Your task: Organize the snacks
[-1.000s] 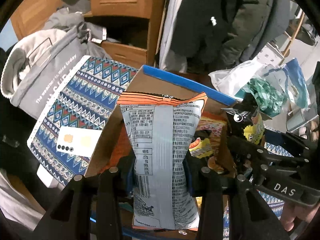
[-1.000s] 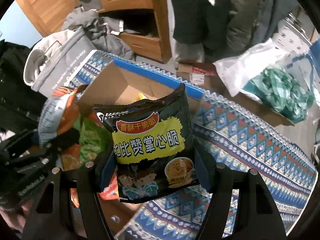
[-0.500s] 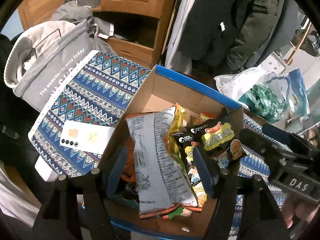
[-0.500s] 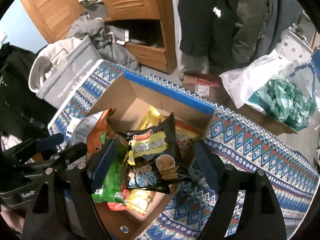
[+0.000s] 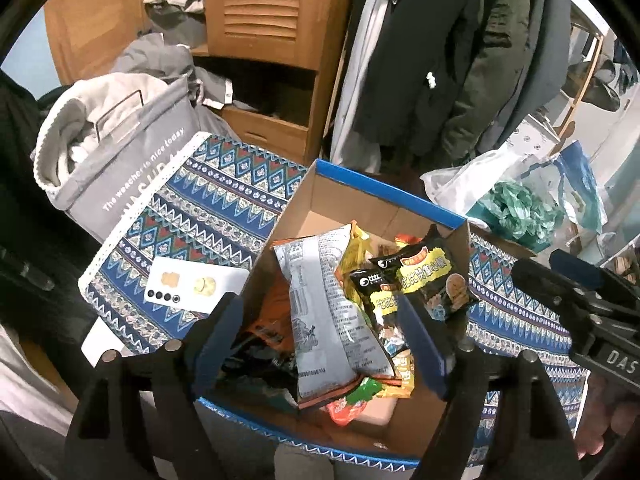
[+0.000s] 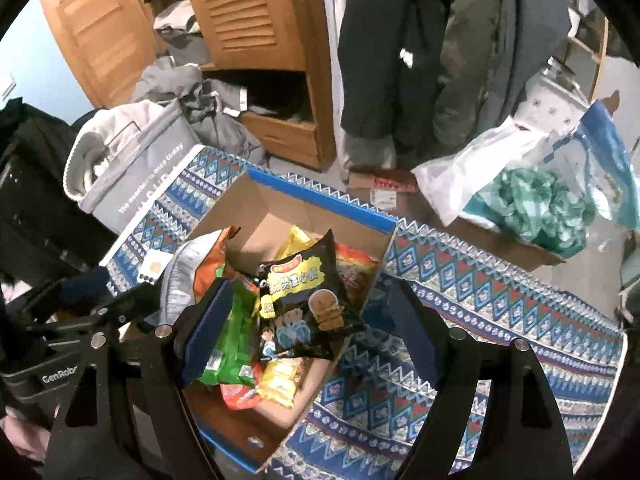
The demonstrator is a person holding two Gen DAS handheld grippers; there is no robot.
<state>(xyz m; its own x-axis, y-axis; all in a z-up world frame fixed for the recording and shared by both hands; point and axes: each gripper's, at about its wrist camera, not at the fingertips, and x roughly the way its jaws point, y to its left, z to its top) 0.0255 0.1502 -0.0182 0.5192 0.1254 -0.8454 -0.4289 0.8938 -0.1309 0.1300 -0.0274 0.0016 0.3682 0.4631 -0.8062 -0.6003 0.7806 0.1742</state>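
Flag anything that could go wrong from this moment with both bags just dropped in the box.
The black snack bag lies high on the pile, leaning toward the cardboard box wall, so it may slide out. The silver-backed chip bag also sits loosely on top. Both grippers, left and right, hover open close above and could snag packets.

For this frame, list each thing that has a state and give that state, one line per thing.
Left gripper: open, empty, above the box.
Right gripper: open, empty, above the box.
Cardboard box: open, holding snack packets.
Grey-backed packet: lying in the box, print side down, sealed.
Black packet: lying on top of the pile, sealed.
Green packet: in the box, partly buried.
Wardrobe door: open.
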